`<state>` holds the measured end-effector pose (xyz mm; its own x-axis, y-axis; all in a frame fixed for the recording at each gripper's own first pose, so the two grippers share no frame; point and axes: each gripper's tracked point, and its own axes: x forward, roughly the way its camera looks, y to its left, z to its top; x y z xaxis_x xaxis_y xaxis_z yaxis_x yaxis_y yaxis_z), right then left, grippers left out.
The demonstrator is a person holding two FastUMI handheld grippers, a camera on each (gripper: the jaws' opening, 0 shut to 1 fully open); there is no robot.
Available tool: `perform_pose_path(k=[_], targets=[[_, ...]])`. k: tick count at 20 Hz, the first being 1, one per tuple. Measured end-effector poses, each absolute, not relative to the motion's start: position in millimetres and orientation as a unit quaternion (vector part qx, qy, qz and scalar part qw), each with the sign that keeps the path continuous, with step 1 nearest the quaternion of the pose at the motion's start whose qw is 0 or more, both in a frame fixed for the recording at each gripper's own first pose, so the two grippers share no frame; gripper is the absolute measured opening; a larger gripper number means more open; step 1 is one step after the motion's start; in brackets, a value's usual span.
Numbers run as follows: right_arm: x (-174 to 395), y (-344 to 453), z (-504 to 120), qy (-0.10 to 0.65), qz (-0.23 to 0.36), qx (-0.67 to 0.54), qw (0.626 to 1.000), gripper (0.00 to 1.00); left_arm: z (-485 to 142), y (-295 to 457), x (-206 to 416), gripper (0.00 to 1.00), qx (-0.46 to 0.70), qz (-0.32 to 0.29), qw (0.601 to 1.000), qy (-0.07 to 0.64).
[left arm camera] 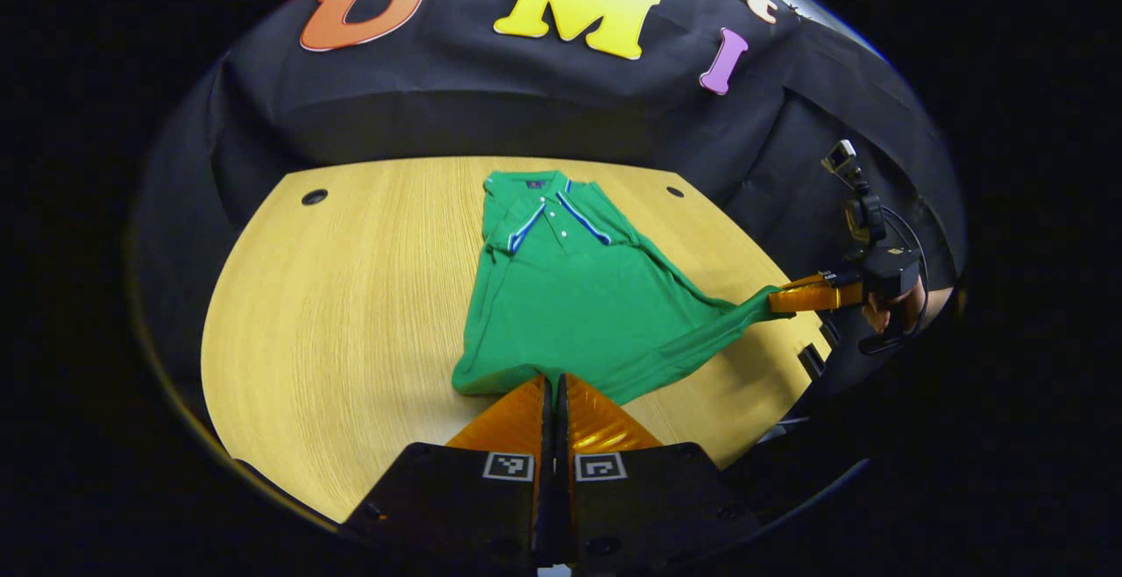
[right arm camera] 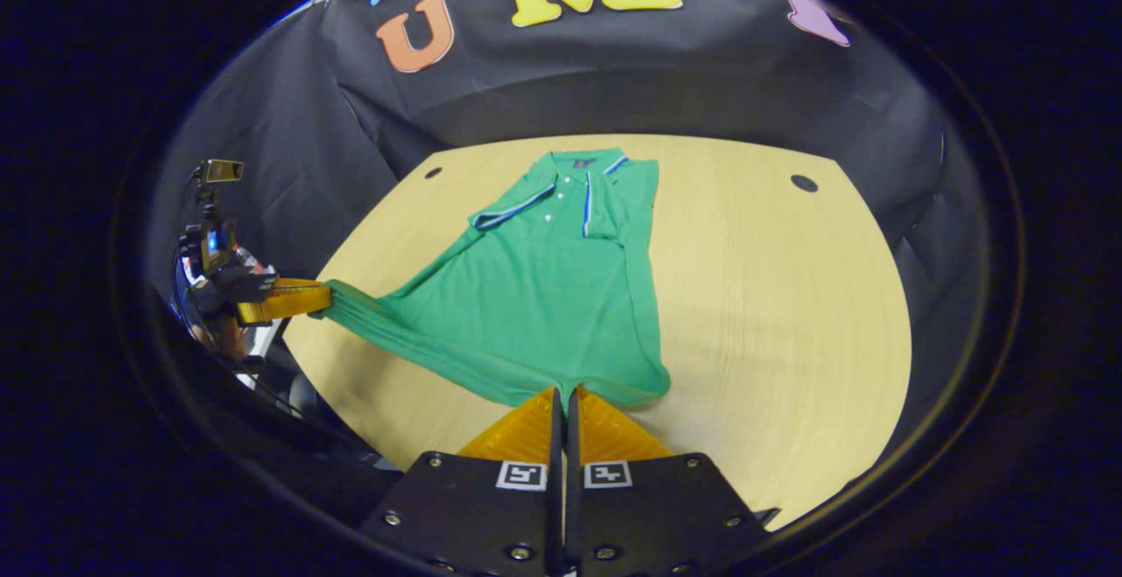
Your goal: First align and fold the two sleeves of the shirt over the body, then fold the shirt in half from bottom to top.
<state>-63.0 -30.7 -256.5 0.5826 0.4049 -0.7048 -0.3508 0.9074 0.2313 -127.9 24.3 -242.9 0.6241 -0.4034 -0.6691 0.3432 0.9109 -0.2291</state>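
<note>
A green polo shirt (left arm camera: 570, 296) (right arm camera: 543, 296) lies face up on the wooden table (left arm camera: 351, 296), collar at the far side and both sleeves folded in over the body. In the left gripper view, my left gripper (left arm camera: 554, 380) is shut on the near hem corner. Off to the right, the right gripper (left arm camera: 776, 301) pinches the other hem corner and pulls it out into a point. In the right gripper view, my right gripper (right arm camera: 565, 393) is shut on the hem at its corner. The left gripper (right arm camera: 326, 298) holds the stretched corner at the left.
The table (right arm camera: 771, 296) is round-edged, with small dark holes (left arm camera: 314, 197) (right arm camera: 803, 182) near its far side. Black cloth walls the booth behind it. A hand (left arm camera: 894, 305) holds the right gripper beyond the table's right edge.
</note>
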Motion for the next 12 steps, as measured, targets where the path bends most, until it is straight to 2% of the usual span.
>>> perform_pose_path(k=[12], targets=[[-3,-27,-183,0.336,0.215,0.032,0.916,0.01,-190,30,-52,0.03,-0.012,-0.195,0.928,0.318]])
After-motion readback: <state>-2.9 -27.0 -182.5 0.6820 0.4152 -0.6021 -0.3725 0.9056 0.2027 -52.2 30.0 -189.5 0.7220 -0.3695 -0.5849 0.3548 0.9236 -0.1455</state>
